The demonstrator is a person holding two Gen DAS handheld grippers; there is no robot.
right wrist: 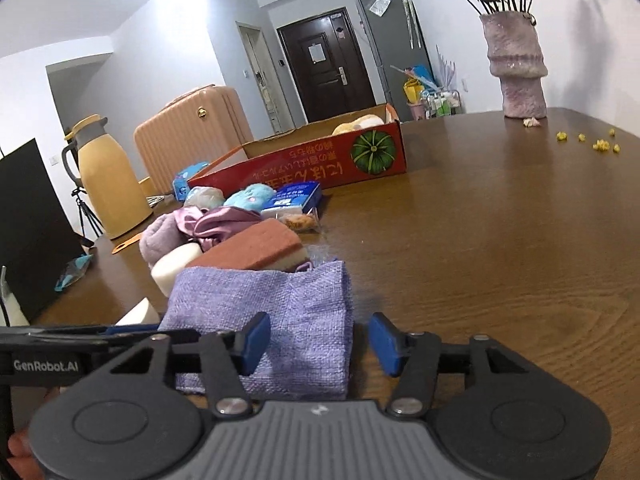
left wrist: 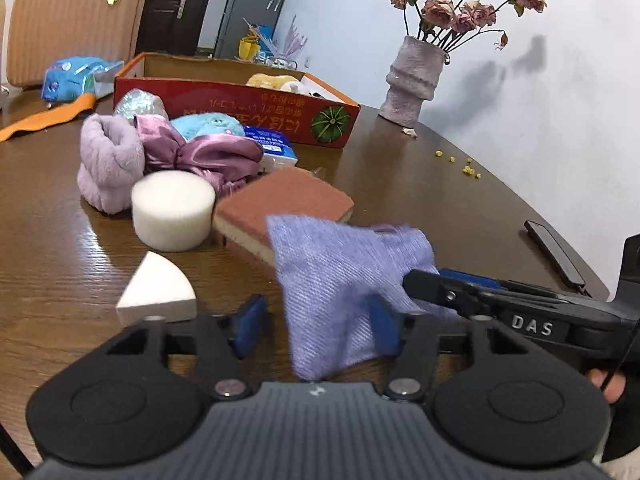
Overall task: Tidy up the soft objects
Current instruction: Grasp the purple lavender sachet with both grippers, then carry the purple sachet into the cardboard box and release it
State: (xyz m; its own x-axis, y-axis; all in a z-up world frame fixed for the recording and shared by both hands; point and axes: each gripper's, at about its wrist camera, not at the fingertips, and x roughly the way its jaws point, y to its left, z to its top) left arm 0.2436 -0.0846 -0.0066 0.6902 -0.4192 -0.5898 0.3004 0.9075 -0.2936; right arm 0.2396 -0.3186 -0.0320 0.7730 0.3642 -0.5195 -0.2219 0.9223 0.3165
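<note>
A lilac woven cloth [left wrist: 340,280] [right wrist: 280,312] lies bunched on the brown table [right wrist: 500,240], against a brown-topped sponge [left wrist: 284,208]. My left gripper [left wrist: 318,328] is open: the cloth drapes over its right finger, and its left finger stands clear. From the right, my right gripper [left wrist: 432,280] reaches onto the cloth's edge. In the right wrist view my right gripper [right wrist: 318,344] is open around the cloth, its right pad apart from the fabric. My left gripper [right wrist: 120,330] comes in there from the left. A red cardboard box [left wrist: 240,108] [right wrist: 320,164] stands behind.
Around the sponge sit a white round sponge [left wrist: 172,208], a white wedge [left wrist: 158,292], a pink fluffy band [left wrist: 108,160], a satin scrunchie [left wrist: 200,156], a blue plush [left wrist: 208,124] and a tissue pack [left wrist: 272,148]. A vase [left wrist: 412,80] stands far right, and a dark flat object [left wrist: 556,252] lies nearby.
</note>
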